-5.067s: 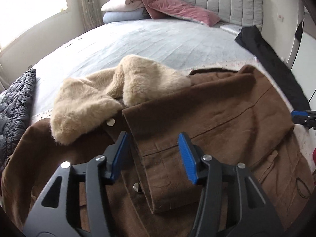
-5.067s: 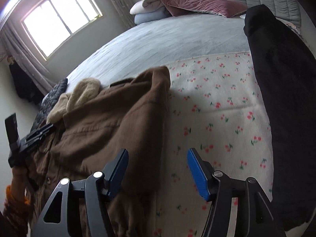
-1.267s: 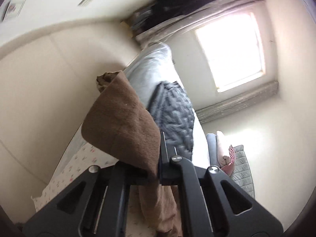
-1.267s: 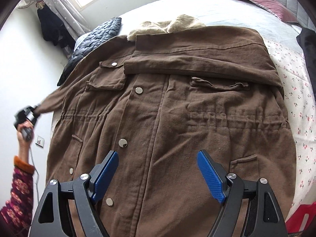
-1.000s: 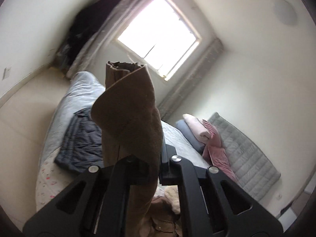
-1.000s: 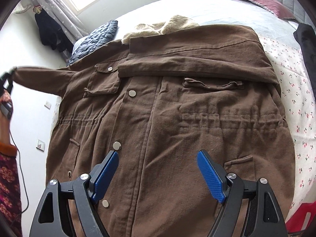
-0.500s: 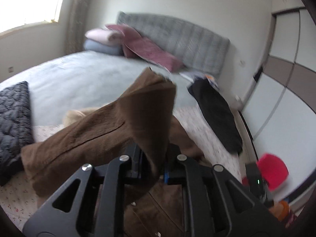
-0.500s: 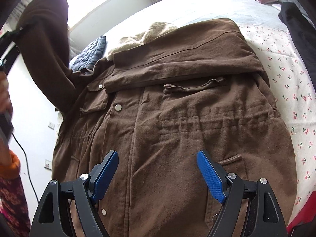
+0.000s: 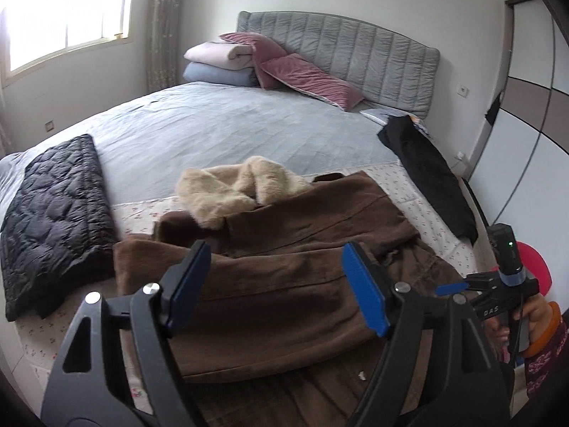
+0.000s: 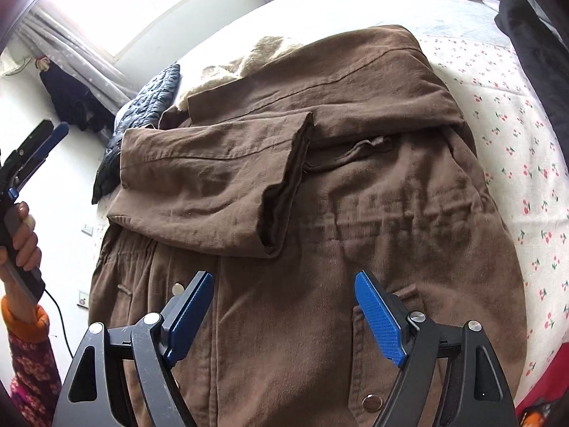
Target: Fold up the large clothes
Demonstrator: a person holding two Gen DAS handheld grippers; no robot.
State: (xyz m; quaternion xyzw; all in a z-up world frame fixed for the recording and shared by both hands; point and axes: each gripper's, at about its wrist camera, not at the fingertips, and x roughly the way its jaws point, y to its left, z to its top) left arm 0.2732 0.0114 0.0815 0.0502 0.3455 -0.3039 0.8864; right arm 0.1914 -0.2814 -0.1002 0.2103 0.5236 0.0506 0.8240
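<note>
A large brown coat [image 10: 355, 213] with a beige fleece hood [image 9: 234, 192] lies flat on the bed. Both sleeves are folded across its chest: the left sleeve [image 10: 213, 178] lies over the front, also seen in the left wrist view [image 9: 266, 302]. My left gripper [image 9: 277, 284] is open and empty, just above that sleeve. My right gripper [image 10: 284, 306] is open and empty above the coat's lower front; it also shows at the right edge of the left wrist view [image 9: 458, 286].
A black quilted jacket [image 9: 53, 220] lies left of the coat. A black garment [image 9: 426, 174] lies at the right bed edge. Pillows [image 9: 270, 64] and a grey headboard [image 9: 355, 49] are at the far end. A red object [image 9: 533, 263] sits by the bed's right side.
The left gripper, which held the coat's sleeve up in the air, has swung it over onto the coat's chest and opened, letting it go. The right gripper has stayed open.
</note>
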